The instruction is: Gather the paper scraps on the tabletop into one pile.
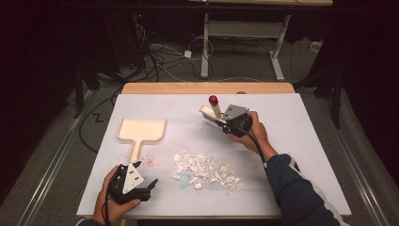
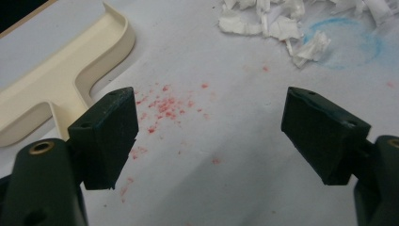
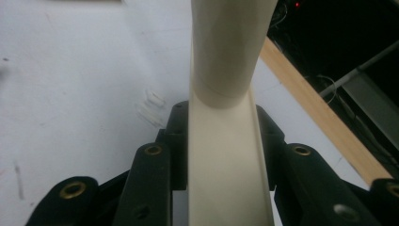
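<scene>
The right hand-held gripper (image 1: pixel 221 121) is pinching the cream brush (image 1: pixel 212 113) near the worktop's far edge, the left hand-held gripper (image 1: pixel 150 188) is sitting spread by the dustpan (image 1: pixel 141 130), and a hasty stroke is risking scattering the paper scraps (image 1: pixel 207 169).

Left gripper (image 1: pixel 149 187): held low over the near left corner of the table, close to its front edge, by the left hand (image 1: pixel 109 195). Jaws stand wide apart with nothing between them; the grey three-cornered plate faces up. Left forearm enters from the bottom edge.

Right gripper (image 1: pixel 220 121): held above the middle of the table toward the far edge by the right hand (image 1: pixel 249 133), pointing left and away. Jaws are clamped on a cream brush handle (image 3: pixel 226 165). Right forearm, in a dark sleeve (image 1: pixel 296 188), crosses the near right part of the table.
</scene>
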{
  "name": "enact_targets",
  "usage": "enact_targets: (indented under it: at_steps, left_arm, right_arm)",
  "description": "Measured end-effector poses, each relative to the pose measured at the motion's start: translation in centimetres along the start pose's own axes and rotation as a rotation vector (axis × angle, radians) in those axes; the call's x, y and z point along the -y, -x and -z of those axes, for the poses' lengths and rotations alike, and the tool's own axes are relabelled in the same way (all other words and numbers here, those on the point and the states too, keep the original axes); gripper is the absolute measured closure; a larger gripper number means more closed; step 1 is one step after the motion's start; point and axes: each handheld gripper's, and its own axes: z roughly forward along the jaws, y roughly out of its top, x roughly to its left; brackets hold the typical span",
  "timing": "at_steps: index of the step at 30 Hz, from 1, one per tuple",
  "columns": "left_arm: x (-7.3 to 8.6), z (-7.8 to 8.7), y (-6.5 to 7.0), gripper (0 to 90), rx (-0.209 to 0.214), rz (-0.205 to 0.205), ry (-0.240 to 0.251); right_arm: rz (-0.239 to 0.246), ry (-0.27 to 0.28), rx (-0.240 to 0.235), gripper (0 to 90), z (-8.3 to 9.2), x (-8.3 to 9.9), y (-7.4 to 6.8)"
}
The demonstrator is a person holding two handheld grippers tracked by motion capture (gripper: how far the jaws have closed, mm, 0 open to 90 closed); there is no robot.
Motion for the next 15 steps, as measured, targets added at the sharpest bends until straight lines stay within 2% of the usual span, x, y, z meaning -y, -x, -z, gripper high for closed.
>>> enact_targets:
  at_steps: [2,3,5,8,13,15]
  left_arm:
    - [0.0,0.0,0.0,18.5,0.003,-0.001,-0.001]
    - [0.0,0.0,0.0,18.5,0.004,-0.003,-0.002]
    - [0.0,-0.1,0.0,18.5,0.006,-0.004,-0.004]
    - [0.0,0.0,0.1,18.5,0.006,-0.010,-0.008]
    - [0.0,0.1,0.2,18.5,0.008,-0.014,-0.008]
    - [0.0,0.1,0.3,18.5,0.009,-0.014,-0.007]
  right_arm:
    - [0.013,-0.016,-0.004,68.1,-0.8,0.1,-0.4]
    - [0.011,-0.007,-0.024,68.2,-1.0,0.0,-0.7]
    - [0.050,-0.022,-0.052,68.1,-1.2,-0.3,-1.4]
    - [0.078,-0.014,-0.129,67.9,-1.1,-0.5,-2.6]
    - [0.120,0.041,-0.241,67.9,1.0,-0.4,-4.9]
    - [0.162,0.060,-0.283,68.0,2.2,-0.3,-6.0]
